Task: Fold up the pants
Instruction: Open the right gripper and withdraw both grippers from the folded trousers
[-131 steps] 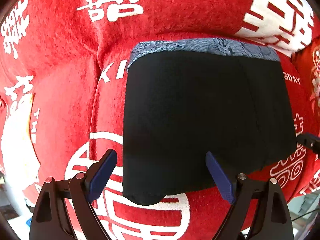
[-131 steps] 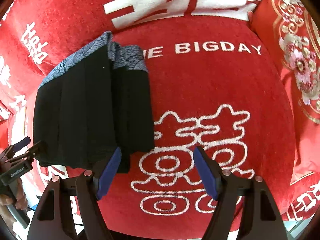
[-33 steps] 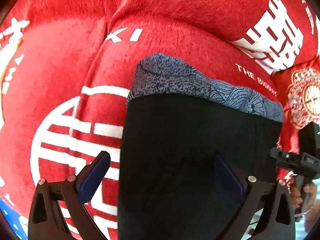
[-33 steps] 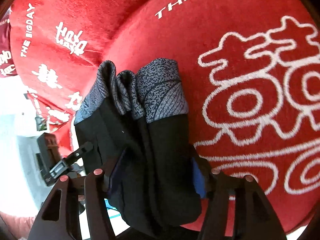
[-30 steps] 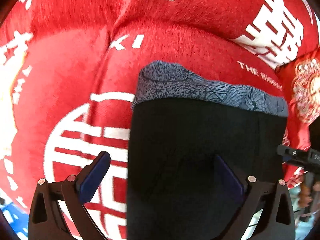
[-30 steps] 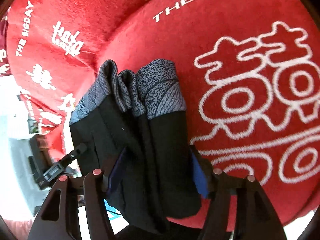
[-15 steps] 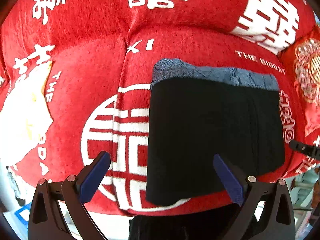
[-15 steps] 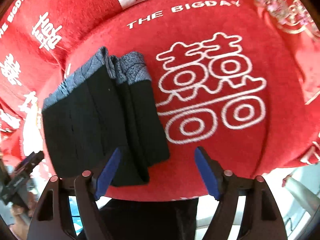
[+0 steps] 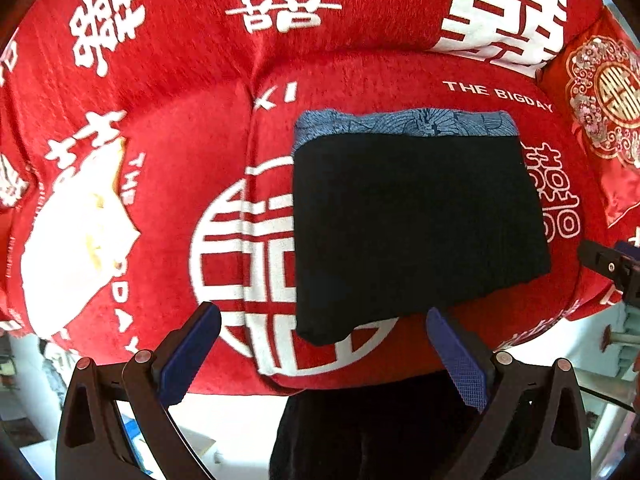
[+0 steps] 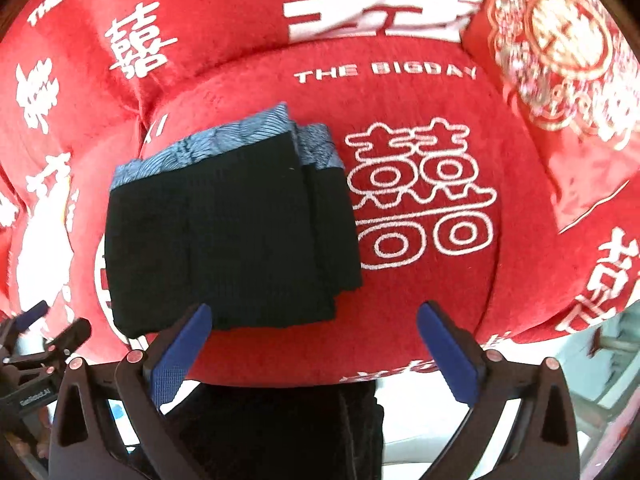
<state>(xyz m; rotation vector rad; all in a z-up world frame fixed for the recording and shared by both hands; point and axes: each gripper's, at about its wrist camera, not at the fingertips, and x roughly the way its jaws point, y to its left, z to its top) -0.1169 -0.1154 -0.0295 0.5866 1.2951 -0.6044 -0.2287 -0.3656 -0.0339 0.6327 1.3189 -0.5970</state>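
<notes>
Sofa (image 9: 168, 128) in red fills both views, and on its seat lie the pants (image 9: 408, 224), a squat black bundle with the grey waistband at the far edge. Folding looks done: layers stacked, though the right-side edges sit slightly stepped, possibly needing a tidy. Left gripper (image 9: 320, 354) hangs above, jaws wide, nothing between. Right gripper (image 10: 316, 354) is opening, jaws wide too, clear of the cloth.

Pants (image 9: 412, 224): black, waistband (image 9: 404, 122) blue-grey with fine wave-line print. Sofa cover (image 9: 180, 128): red plush, white characters, white "THE BIGDAY" lettering. Cushion (image 9: 604, 96): red, gold-pink ornamental medallion. Left tool (image 9: 324, 356): black frame, blue pads; right tool (image 10: 316, 356) same.
</notes>
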